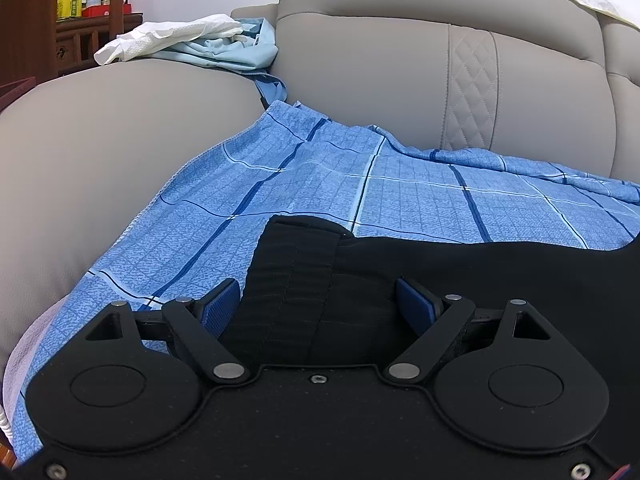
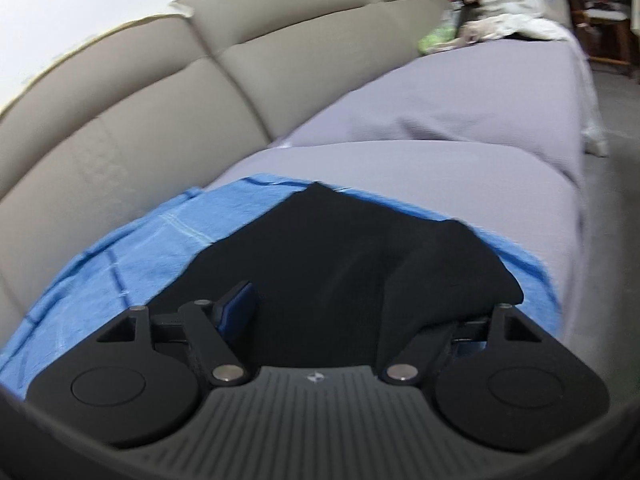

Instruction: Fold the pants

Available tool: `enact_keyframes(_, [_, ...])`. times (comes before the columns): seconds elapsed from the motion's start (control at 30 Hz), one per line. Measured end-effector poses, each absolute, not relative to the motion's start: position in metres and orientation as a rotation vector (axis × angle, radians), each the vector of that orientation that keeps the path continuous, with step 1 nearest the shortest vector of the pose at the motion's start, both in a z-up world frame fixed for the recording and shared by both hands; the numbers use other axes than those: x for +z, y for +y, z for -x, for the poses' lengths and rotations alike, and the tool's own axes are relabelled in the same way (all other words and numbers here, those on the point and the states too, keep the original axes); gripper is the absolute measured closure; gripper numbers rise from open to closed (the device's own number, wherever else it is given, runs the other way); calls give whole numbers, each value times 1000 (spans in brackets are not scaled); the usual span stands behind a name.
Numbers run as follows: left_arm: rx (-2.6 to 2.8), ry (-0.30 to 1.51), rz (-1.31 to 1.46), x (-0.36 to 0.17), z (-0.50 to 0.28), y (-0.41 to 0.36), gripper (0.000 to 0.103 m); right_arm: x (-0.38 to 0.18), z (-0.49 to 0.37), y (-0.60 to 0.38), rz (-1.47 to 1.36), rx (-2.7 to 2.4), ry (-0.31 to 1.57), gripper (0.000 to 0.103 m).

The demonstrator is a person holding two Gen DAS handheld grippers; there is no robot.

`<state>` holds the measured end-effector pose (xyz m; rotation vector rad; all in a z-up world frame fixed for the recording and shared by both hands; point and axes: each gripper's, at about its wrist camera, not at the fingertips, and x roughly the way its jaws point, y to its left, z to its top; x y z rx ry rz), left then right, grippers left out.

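Now | pants (image 1: 460, 272) between both wide-spread hand-held grippers: left (image 1: 320, 304), right (image 2: 344, 316) | pads apart

Both tools — left (image 1: 318, 302), right (image 2: 340, 312) — spread wide

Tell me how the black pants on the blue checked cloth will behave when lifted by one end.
The black pants will probably sag and drape: the fabric already bunches and folds. The ribbed waistband looks thicker, so it may hold shape slightly better. They seem light and could drag the blue checked cloth along.
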<state>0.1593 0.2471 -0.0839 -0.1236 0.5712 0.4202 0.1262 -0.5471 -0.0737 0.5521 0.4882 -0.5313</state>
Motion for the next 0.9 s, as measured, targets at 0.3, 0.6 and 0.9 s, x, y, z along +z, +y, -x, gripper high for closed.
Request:
enact_keyframes(0.3, [419, 565, 130, -85, -158, 247, 17, -77, -126, -569, -713, -593, 464, 94])
enact_keyframes(0.6, [413, 550, 147, -87, -155, 250, 17, -9, -189, -426, -167, -401, 529, 96])
enact_keyframes(0.9, [403, 548, 154, -87, -154, 252, 17, -59, -134, -181, 277, 190, 630, 67])
